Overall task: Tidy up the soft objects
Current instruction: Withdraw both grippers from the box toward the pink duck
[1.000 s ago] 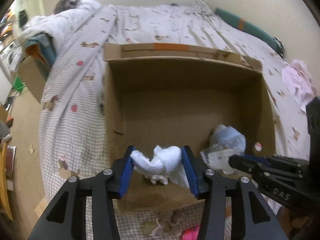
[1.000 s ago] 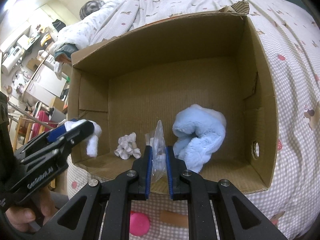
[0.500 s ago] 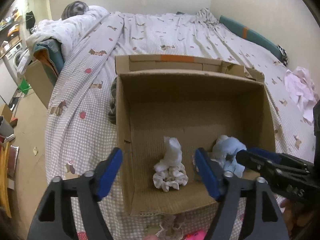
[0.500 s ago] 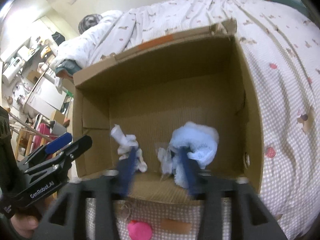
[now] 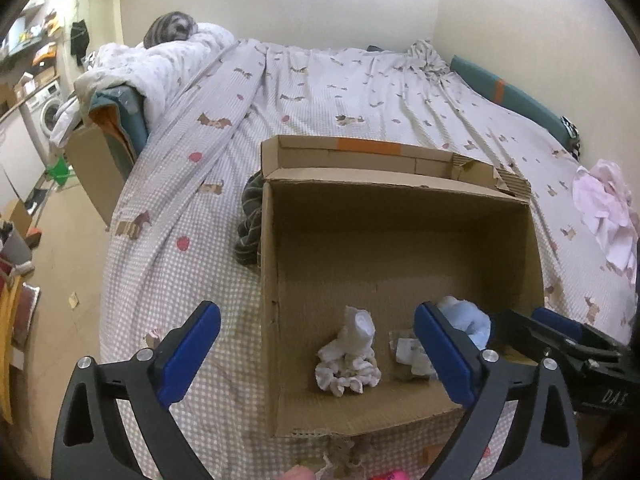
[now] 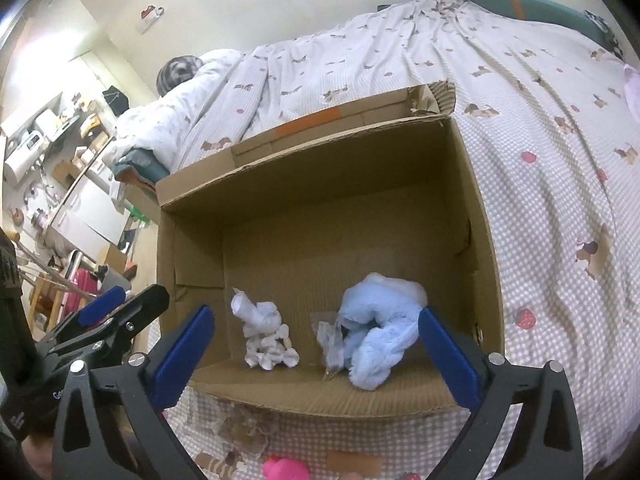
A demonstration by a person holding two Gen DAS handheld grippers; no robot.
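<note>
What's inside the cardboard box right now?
The cardboard box holds a white sock bundle, a blue plush toy and a small clear plastic bag. Anything under the plush is hidden.

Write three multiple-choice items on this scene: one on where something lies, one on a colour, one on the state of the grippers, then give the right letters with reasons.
1. Where does the white fabric bundle lie?
A. on the floor
B. inside the cardboard box
C. on the pillow

2. What colour is the fluffy toy in the box?
A. light blue
B. green
C. red

3. How do the left gripper and the right gripper stand?
A. both shut on cloth
B. one open, one shut
C. both open and empty

Answers:
1 B, it rests on the box floor near the front wall.
2 A, its plush is pale blue.
3 C, each pair of blue pads stands wide apart with nothing between.
</note>
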